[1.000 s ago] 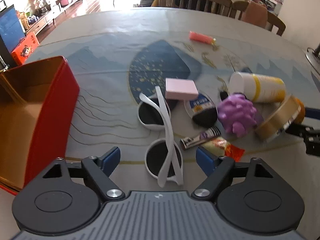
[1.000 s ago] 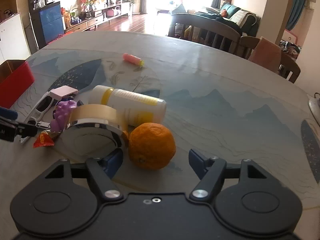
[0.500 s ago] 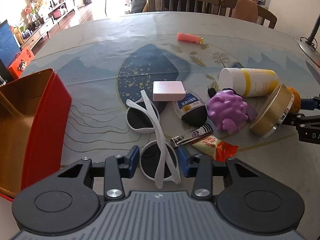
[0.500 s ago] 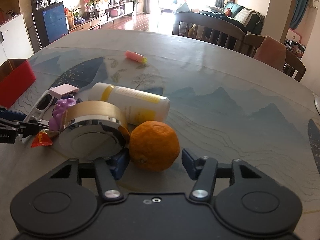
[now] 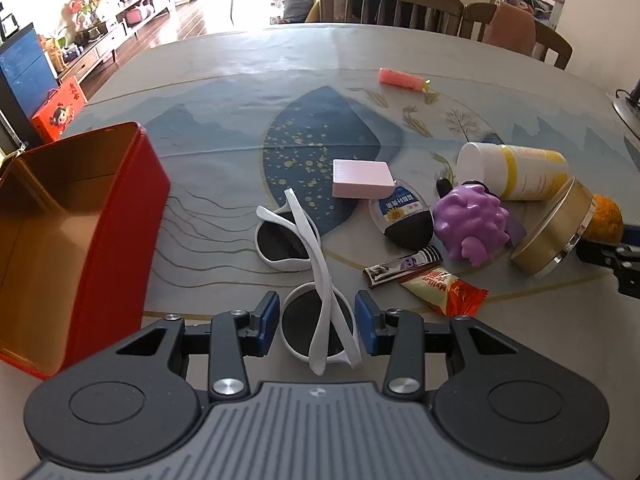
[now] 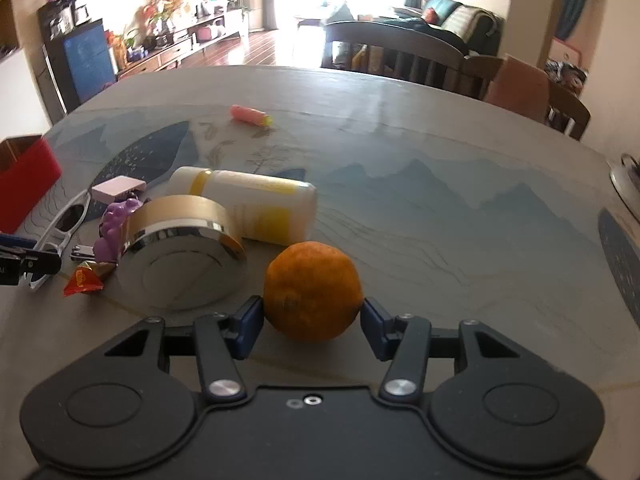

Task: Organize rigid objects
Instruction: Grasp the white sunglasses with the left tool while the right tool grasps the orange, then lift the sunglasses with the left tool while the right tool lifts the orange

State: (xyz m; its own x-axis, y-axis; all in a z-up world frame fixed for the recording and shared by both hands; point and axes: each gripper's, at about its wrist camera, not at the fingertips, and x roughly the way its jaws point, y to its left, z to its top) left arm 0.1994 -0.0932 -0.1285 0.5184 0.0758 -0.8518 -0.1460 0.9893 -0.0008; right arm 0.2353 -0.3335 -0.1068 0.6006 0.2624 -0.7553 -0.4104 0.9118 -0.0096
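The left gripper (image 5: 316,318) has its jaws clamped on the near lens of the white sunglasses (image 5: 304,256), the red tin (image 5: 116,216) at 9 o'clock on the worktop (image 5: 224,92); the right gripper (image 6: 313,322) jaws pinch the orange (image 6: 313,290)

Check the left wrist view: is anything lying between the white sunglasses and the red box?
Nothing visible does. The left gripper jaws flank the near lens of the white sunglasses, and only bare tablecloth separates them from the open red box; the other clutter lies on the opposite side.
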